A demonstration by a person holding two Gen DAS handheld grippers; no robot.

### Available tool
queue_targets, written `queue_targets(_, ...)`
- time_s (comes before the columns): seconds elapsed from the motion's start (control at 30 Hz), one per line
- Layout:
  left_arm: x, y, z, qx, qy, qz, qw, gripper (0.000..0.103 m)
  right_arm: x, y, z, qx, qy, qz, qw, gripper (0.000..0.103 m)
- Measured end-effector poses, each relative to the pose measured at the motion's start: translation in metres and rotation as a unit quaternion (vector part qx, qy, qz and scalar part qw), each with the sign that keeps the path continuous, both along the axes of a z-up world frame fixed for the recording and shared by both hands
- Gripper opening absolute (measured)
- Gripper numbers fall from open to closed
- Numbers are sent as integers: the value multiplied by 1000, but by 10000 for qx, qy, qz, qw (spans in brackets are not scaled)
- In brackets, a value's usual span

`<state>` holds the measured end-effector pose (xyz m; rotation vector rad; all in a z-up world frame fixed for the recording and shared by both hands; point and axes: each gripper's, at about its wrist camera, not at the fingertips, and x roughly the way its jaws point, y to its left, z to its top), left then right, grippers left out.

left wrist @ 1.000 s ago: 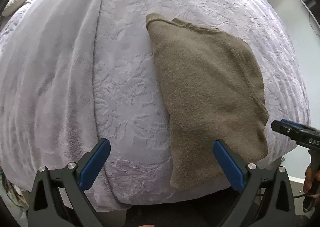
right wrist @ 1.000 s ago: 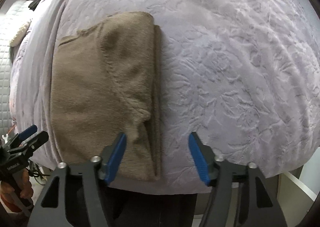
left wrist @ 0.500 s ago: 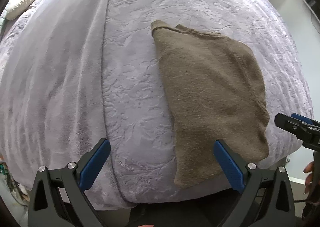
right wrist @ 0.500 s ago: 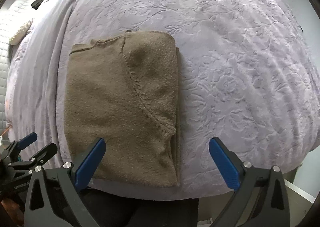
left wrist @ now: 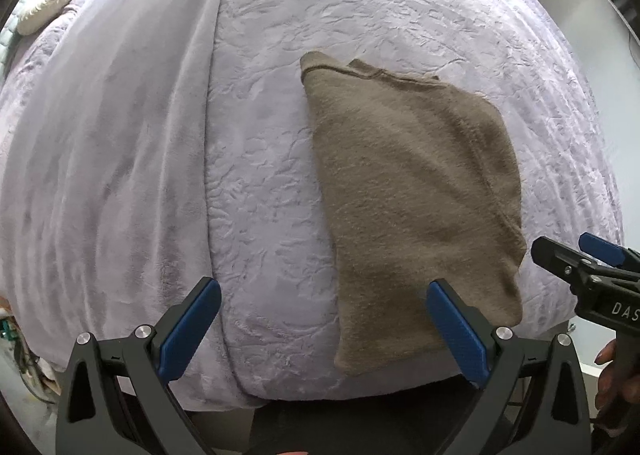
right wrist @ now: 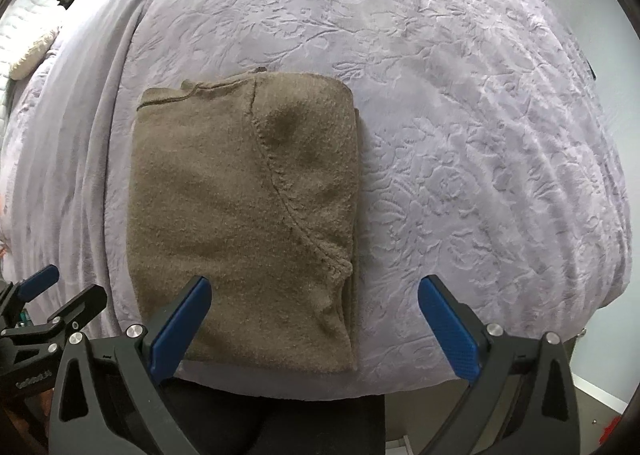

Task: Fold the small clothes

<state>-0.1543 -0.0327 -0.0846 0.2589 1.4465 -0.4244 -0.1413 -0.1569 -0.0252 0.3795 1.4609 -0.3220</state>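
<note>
On the lilac bedspread (right wrist: 460, 135) lies one folded brown garment (right wrist: 240, 215), both hand-held grippers (left wrist: 324, 327) (right wrist: 314, 319) wide open, empty.

Lilac embossed bed (right wrist: 460, 135); folded brown garment (right wrist: 240, 215) near its edge; possibly pillows (left wrist: 48, 11) beyond.

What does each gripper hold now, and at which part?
Nothing is held. The left gripper and the right gripper are both open above the folded brown garment, which lies free on the bedspread.

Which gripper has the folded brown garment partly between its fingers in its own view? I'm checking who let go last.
The right gripper: the brown garment lies below its open jaws. The left gripper frames mostly lilac bedspread.
</note>
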Motion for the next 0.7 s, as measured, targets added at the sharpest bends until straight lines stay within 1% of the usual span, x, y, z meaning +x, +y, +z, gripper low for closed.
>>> queue_targets(0.1, -2, -4, 3, 63, -133, -95, 9998, 103, 3, 1, 1, -19, 3, 34, 10000, 103)
queue_targets(0.7, -1, 0, 4, 119, -165, -23, 9998, 103, 4, 5, 2, -122, 17, 63, 9999, 103)
